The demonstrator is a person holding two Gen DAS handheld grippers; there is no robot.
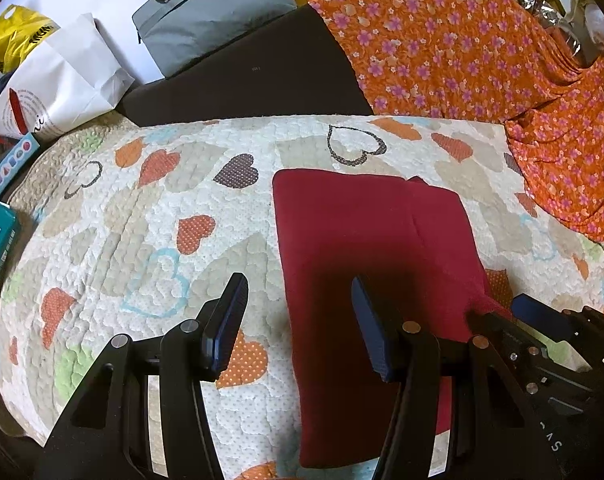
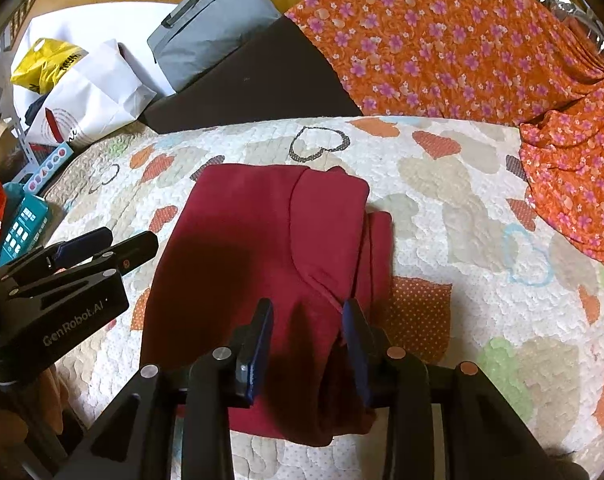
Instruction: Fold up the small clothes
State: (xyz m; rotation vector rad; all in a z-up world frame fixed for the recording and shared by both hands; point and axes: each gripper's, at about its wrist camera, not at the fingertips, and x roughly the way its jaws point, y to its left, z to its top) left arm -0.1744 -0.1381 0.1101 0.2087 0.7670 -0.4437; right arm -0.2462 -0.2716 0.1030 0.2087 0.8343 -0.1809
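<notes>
One folded red garment (image 2: 261, 248) lies on the heart-print quilt (image 2: 462, 208). Left gripper (image 1: 299, 316): fingers apart, straddling the garment's left edge. Right gripper (image 2: 308, 334): fingers apart over its near end, not pressing. One white paper bag (image 1: 73, 80) and one yellow bag (image 1: 13, 36) stand beyond; contents unclear.

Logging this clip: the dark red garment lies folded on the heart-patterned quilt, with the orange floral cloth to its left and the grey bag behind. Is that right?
One detail is off. The orange floral cloth lies to the right of the dark red garment, not left, as both wrist views show. The rest holds: the garment is folded on the heart-patterned quilt, with the grey bag behind.
</notes>
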